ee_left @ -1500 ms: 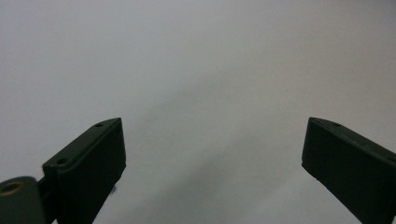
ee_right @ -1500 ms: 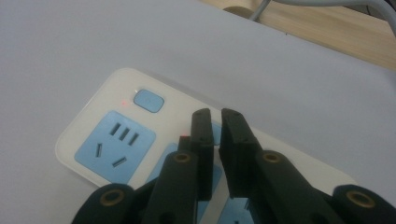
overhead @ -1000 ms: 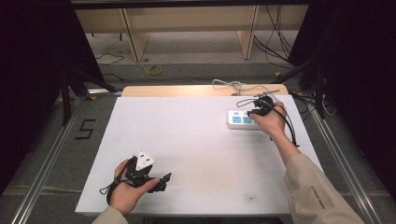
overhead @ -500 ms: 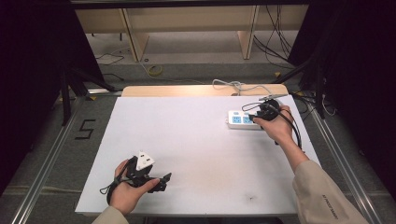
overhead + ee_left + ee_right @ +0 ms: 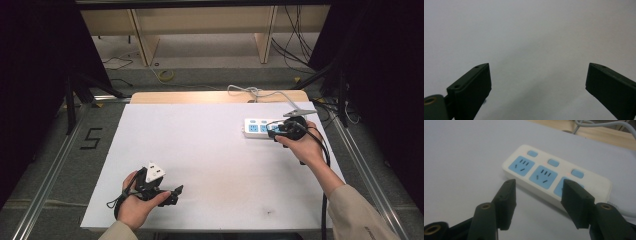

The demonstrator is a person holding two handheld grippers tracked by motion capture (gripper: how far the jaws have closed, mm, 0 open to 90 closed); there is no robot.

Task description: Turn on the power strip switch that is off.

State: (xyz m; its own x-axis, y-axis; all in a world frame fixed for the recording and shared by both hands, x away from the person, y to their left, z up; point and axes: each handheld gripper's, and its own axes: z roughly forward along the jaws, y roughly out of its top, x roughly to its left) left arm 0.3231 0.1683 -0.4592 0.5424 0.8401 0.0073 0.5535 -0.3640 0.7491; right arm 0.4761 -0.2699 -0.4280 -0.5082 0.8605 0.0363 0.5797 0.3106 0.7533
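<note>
A white power strip [image 5: 256, 127] with three blue sockets and small blue switches lies flat at the table's right rear. In the right gripper view, the power strip [image 5: 541, 172] sits just beyond my right gripper [image 5: 537, 187], which is open and holds nothing. The right-hand jaw overlaps the third socket. From above, the right gripper [image 5: 273, 134] is at the strip's near right end. My left gripper [image 5: 176, 193] rests near the front left of the table. The left gripper [image 5: 537, 72] is wide open over bare white surface.
The white table [image 5: 200, 150] has a wooden board [image 5: 200, 96] along its back edge. The strip's white cable [image 5: 250, 92] loops over that board. A black cable [image 5: 324, 210] trails from the right gripper along the forearm. Dark curtains stand on both sides.
My right gripper has drifted slightly right and nearer to the person, to the strip's near right end. The left gripper has stayed in place.
</note>
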